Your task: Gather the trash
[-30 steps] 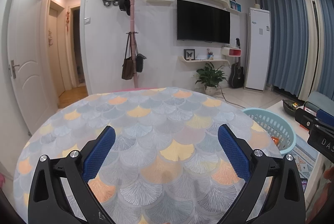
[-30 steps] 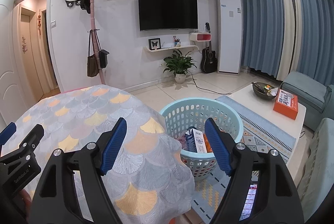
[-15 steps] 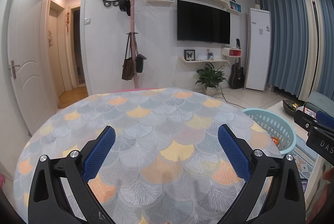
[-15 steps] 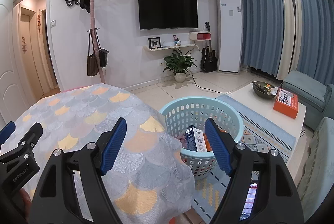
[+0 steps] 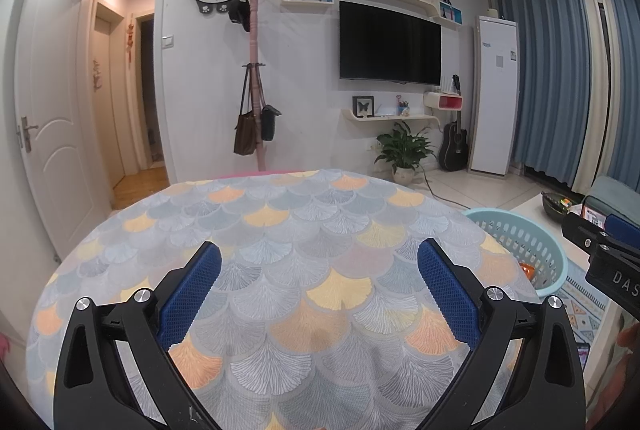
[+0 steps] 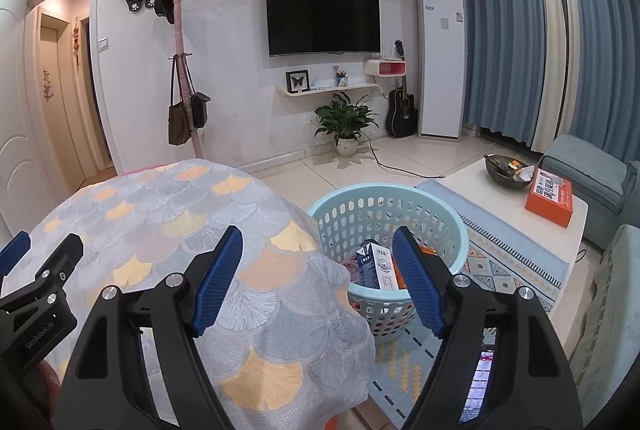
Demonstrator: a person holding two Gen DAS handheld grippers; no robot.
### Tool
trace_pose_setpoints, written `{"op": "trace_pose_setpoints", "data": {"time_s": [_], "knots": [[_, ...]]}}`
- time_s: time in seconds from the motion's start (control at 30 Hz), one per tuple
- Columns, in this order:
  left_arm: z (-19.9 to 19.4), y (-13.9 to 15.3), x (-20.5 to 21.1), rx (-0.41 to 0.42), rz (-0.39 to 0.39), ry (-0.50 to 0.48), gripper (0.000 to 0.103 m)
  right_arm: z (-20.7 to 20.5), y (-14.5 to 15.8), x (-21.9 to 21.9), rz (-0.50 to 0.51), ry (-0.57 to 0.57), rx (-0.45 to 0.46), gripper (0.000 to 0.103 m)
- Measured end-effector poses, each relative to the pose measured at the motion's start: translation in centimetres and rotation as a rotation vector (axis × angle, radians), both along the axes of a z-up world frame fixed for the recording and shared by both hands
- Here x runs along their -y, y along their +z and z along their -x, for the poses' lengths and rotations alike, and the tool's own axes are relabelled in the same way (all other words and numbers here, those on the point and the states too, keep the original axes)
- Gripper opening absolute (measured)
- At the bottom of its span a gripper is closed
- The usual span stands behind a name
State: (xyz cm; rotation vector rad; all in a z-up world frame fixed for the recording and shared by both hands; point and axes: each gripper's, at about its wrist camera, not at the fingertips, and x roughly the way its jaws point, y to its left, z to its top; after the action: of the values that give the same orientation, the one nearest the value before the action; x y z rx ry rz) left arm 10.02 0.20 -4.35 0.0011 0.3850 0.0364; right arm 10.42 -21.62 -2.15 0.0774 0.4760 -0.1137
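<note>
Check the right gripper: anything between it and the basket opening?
Nothing visible. The right gripper is open and empty, above the table edge, with the light blue basket just beyond on the floor. Its rim is uncovered, with cartons already inside. The left gripper is over the tablecloth, off to the side.

Left wrist view: looks forward along the left claw (image 5: 319, 268), low and close over the worktop (image 5: 280, 230), facing the TV wall.
Right wrist view: looks forward along the right claw (image 6: 317, 250), close over the worktop's (image 6: 160, 213) right edge, facing the same wall, angled slightly down over the basket (image 6: 452, 226).
Shared ground: worktop cloth, basket (image 5: 516, 230), TV (image 5: 390, 45) (image 6: 323, 17), coat stand (image 5: 255, 69) (image 6: 182, 49).
Cross-sighting: the right claw (image 5: 600, 250) shows at the left view's right edge; the left claw (image 6: 36, 286) at the right view's left edge.
</note>
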Motion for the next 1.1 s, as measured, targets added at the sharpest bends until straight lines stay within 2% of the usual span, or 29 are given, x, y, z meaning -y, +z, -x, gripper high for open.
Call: {"op": "trace_pose_setpoints", "data": {"time_s": [0.47,0.63,0.87,0.97,1.03,1.1], "knots": [[0.0,0.1,0.0,0.005,0.001,-0.006,0.096,0.1,0.0,-0.3,0.003,0.002,-0.001,0.073],[0.4,1.0,-0.1,0.013,0.007,-0.002,0.095,0.5,0.2,-0.9,0.033,-0.011,0.000,0.073],[1.3,1.8,-1.0,0.004,0.015,0.014,0.095,1.1,1.0,-1.5,0.015,0.009,0.003,0.074],[1.8,2.1,-1.1,0.011,-0.005,0.032,0.095,1.5,1.4,-1.9,0.020,0.008,0.007,0.078],[1.8,2.2,-1.0,0.008,-0.054,0.078,0.095,1.7,1.7,-2.1,0.021,0.007,0.012,0.079],[2.1,2.4,-1.0,0.010,-0.065,0.080,0.095,1.9,2.0,-2.4,0.022,0.004,0.012,0.079]]}}
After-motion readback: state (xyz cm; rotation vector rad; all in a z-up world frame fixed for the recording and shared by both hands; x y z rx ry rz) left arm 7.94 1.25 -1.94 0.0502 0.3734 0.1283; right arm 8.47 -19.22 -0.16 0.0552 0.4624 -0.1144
